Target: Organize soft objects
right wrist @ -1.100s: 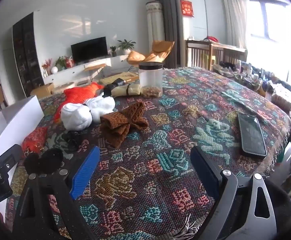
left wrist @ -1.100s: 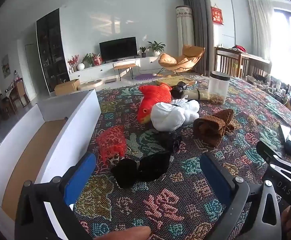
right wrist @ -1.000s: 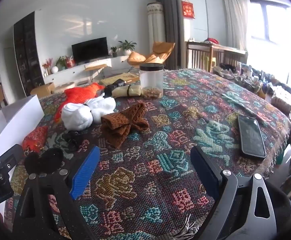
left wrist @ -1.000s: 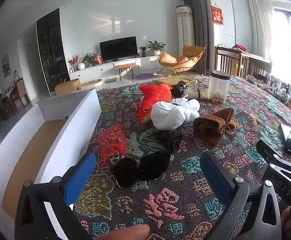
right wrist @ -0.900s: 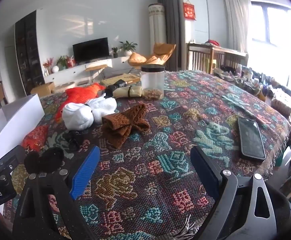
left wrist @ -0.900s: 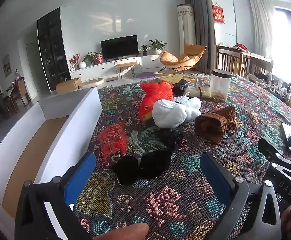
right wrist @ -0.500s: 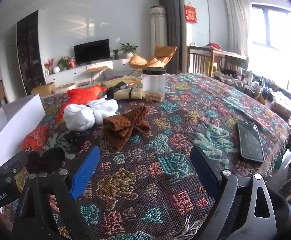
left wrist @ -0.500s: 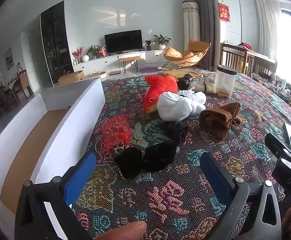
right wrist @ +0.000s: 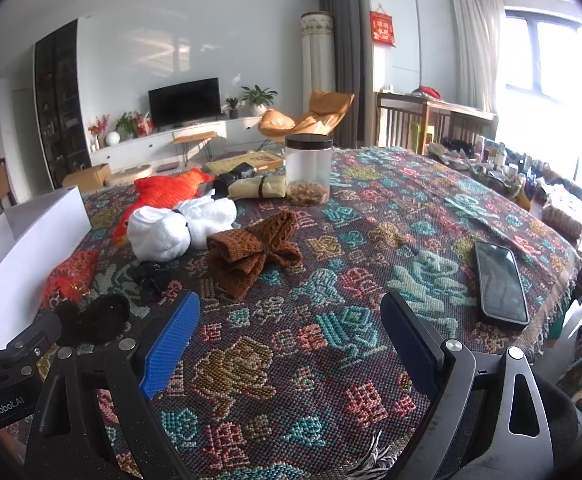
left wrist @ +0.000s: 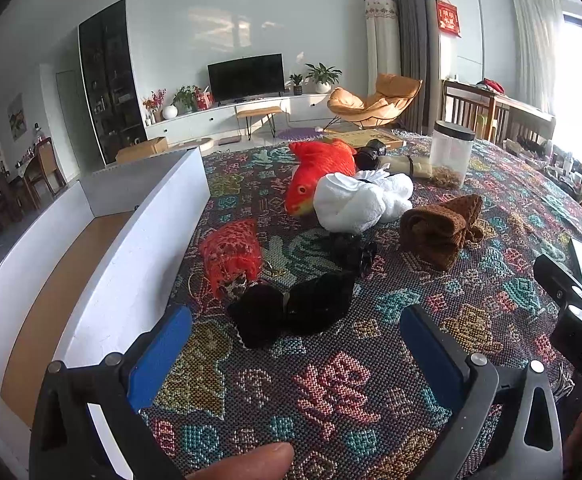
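Soft things lie on a patterned tablecloth (left wrist: 331, 380): a red plush fish (left wrist: 319, 172), a white cloth bundle (left wrist: 359, 204), a brown knitted piece (left wrist: 439, 228), a red lace piece (left wrist: 231, 256) and black fabric (left wrist: 291, 308), with a smaller black piece (left wrist: 351, 250) behind it. My left gripper (left wrist: 295, 352) is open, just short of the black fabric. My right gripper (right wrist: 291, 336) is open over bare cloth, with the brown knit (right wrist: 251, 252), white bundle (right wrist: 175, 228) and red fish (right wrist: 163, 192) ahead to its left.
An open white box (left wrist: 103, 248) with a tan floor stands at the left edge of the table. A clear jar (right wrist: 309, 168) with a black lid, a cream roll (right wrist: 257, 188) and a black phone (right wrist: 499, 284) also lie on the cloth. A fingertip (left wrist: 251, 460) shows at the bottom.
Both cameras have risen slightly and tilted, so the table objects sit a little lower in view. Neither gripper has opened or shut; nothing on the table has moved.
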